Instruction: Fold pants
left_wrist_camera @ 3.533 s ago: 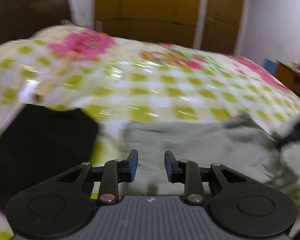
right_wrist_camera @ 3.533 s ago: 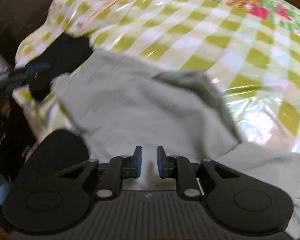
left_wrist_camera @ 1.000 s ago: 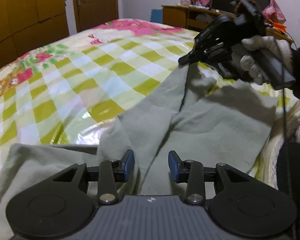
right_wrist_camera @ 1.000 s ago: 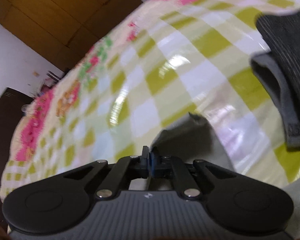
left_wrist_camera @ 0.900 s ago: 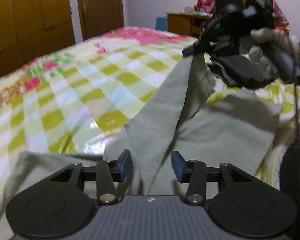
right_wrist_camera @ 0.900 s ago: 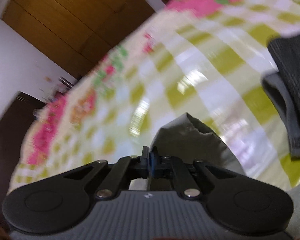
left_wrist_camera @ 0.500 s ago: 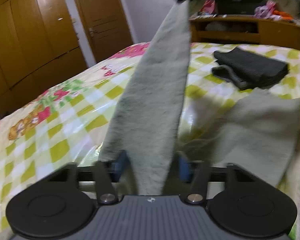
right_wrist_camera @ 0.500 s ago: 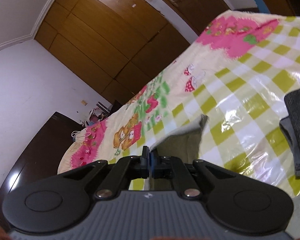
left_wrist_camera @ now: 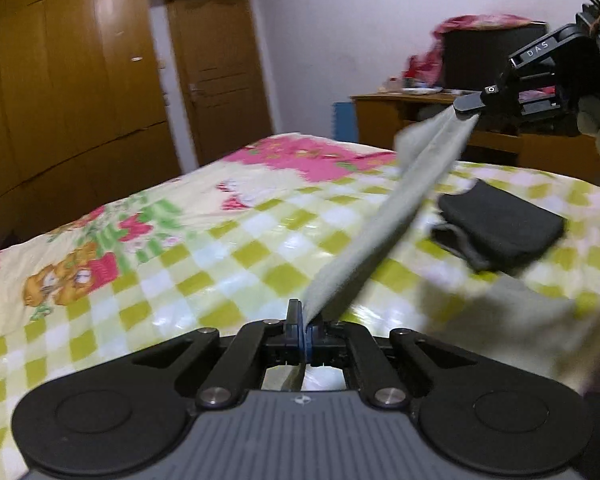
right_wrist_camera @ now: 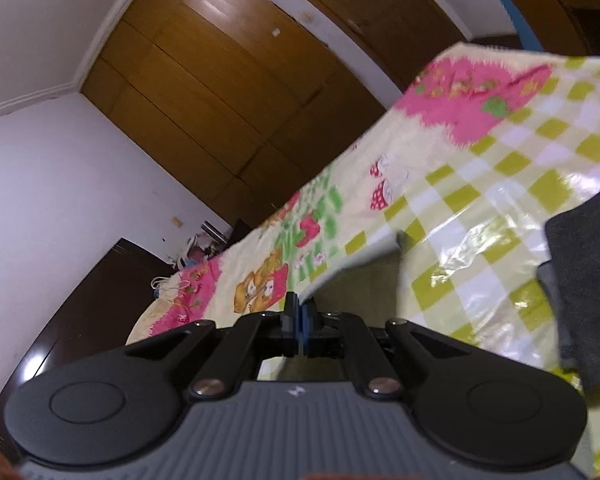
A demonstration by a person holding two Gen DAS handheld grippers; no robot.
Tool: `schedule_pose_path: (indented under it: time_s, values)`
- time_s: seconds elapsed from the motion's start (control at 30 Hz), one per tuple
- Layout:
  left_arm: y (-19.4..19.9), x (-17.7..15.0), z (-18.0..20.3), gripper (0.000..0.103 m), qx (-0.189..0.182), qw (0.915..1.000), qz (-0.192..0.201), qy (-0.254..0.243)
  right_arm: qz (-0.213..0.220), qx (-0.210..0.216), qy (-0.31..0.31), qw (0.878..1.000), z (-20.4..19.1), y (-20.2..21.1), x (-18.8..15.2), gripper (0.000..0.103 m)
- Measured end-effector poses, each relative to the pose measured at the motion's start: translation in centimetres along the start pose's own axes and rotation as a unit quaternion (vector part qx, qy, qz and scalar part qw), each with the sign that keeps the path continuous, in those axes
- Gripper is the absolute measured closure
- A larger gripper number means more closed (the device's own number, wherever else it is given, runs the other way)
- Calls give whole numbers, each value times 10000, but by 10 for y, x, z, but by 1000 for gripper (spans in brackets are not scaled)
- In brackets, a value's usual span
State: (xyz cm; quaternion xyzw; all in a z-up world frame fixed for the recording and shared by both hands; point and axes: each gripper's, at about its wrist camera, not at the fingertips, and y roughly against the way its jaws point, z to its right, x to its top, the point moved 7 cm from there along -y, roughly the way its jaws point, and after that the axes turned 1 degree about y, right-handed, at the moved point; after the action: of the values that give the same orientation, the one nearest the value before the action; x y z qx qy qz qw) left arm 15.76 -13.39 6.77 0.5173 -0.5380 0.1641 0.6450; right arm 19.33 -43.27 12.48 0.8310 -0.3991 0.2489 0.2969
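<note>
Since the frame half a second earlier, the left gripper (left_wrist_camera: 305,334) had closed its blue pads fully onto the grey-green fleece pants (left_wrist_camera: 384,216).

Left wrist view: the pants stretched taut, raised above the yellow-green checked bedspread (left_wrist_camera: 188,264), from the left gripper up to the right gripper (left_wrist_camera: 466,105), which pinched their far end. A folded dark grey garment (left_wrist_camera: 500,232) lay on the bedspread beyond.

Right wrist view: the right gripper (right_wrist_camera: 300,330) was clamped on the pants (right_wrist_camera: 360,280), which hung just below its tips.
</note>
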Motion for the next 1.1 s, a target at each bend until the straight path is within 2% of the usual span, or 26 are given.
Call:
schedule_pose_path:
  time_s: [0.1,0.17,0.23,0.3,0.33,0.4,0.63,0.83,0.9,1.03,1.1]
  values:
    - [1,-28,30,86,-357,9988,-295,-148,128,-200,-193,9995,18,42,-29,100]
    - [-14,-57,50,86,-584,9955,-699,-263,40,-514,-396,9979,42,56,-55,100]
    - [-30,-84,66,86,-777,9901,-1119,-348,-247,-1018,-877,9906,84,58,-91,100]
    - [-36,-101,77,86,-879,9858,-1378,-389,-439,-1343,-1313,9812,119,59,-120,100]
    - [-38,-105,79,86,-891,9846,-1443,-427,-498,-1483,-1520,9759,134,61,-133,100]
    - [-37,-108,82,86,-882,9838,-1484,-487,-520,-1509,-1674,9729,145,63,-147,98]
    - [-39,-99,82,86,-822,9847,-1453,-491,-286,-1365,-1798,9738,152,60,-138,94]
    - [-28,-93,82,86,-896,9857,-1348,-468,-24,-1363,-1559,9783,139,71,-127,98]
    - [-27,-98,85,86,-957,9840,-1425,-472,5,-1425,-1507,9782,138,76,-128,99]
    - [-30,-110,88,86,-1003,9818,-1538,-484,-166,-1801,-1651,9695,156,79,-141,98]
    - [-28,-108,87,86,-1022,9825,-1493,-447,-161,-1761,-1881,9661,161,81,-145,94]
